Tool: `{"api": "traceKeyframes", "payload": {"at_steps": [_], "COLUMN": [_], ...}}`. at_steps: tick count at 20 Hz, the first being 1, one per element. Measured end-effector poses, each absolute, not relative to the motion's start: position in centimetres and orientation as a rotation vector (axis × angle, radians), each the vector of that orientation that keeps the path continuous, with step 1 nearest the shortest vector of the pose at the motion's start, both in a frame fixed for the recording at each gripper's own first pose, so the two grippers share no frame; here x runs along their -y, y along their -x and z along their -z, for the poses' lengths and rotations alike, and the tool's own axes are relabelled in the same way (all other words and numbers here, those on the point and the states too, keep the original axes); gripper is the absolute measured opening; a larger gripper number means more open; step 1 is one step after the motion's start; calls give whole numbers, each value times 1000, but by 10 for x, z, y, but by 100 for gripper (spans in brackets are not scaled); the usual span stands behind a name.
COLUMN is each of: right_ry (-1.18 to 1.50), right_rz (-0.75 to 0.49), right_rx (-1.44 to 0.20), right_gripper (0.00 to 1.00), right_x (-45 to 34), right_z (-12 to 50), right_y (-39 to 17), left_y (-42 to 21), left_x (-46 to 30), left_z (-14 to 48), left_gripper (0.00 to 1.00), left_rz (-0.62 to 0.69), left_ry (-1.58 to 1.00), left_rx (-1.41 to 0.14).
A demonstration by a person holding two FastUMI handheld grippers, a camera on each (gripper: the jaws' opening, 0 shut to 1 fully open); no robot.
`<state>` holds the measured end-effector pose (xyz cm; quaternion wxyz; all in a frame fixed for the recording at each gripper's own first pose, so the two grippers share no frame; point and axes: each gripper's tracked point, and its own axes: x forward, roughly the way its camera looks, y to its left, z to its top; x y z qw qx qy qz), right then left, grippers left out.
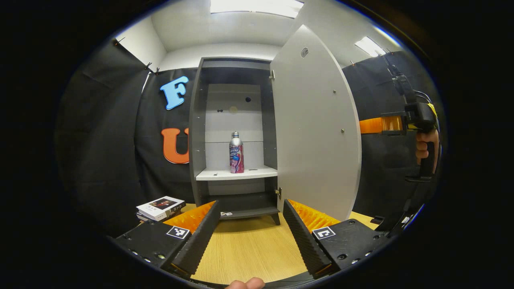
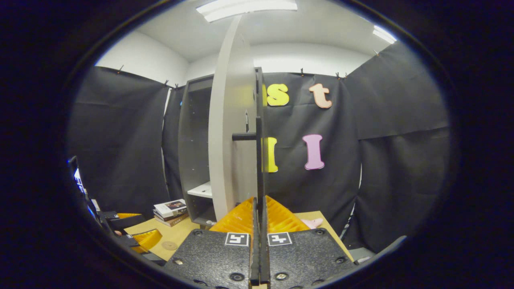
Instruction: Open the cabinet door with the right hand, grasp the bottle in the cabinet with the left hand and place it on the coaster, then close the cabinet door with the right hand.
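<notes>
Grey cabinet door point(image 1: 317, 132) stands open — right gripper point(image 2: 259, 224) clamps its handle point(image 2: 259, 160); left gripper point(image 1: 251, 237), spread empty, faces the ungrasped bottle point(image 1: 236, 152).

Black cloth walls point(image 2: 393, 120) hung around a wooden desk point(image 1: 249, 249), and bright lights point(image 1: 257, 6) shone from the white ceiling point(image 1: 225, 28).

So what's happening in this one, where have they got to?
A person with a gripper in each hand is partway through fetching a bottle from a cabinet. The cabinet door is swung open, and the right gripper is shut on the door's handle. The bottle stands upright on the shelf, untouched. The left gripper is open over the table, aimed at the bottle. The coaster lies bare on the table.
</notes>
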<state>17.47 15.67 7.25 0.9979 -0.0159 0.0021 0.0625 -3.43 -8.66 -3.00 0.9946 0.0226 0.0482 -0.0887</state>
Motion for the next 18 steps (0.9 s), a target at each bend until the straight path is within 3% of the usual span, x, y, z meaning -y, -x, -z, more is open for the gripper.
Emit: {"api": "traceKeyframes", "payload": {"at_steps": [8, 18], "right_ry": [9, -2], "right_rz": [0, -111], "right_rx": [16, -24], "right_gripper": [4, 4], "right_x": [-142, -166], "right_z": [-76, -65], "right_y": [-173, -158], "left_y": [32, 21], "left_x": [77, 43], "left_z": [30, 34], "left_gripper": [95, 95], "left_rz": [154, 86], "left_ry": [-36, -57], "left_rx": [-86, -87]}}
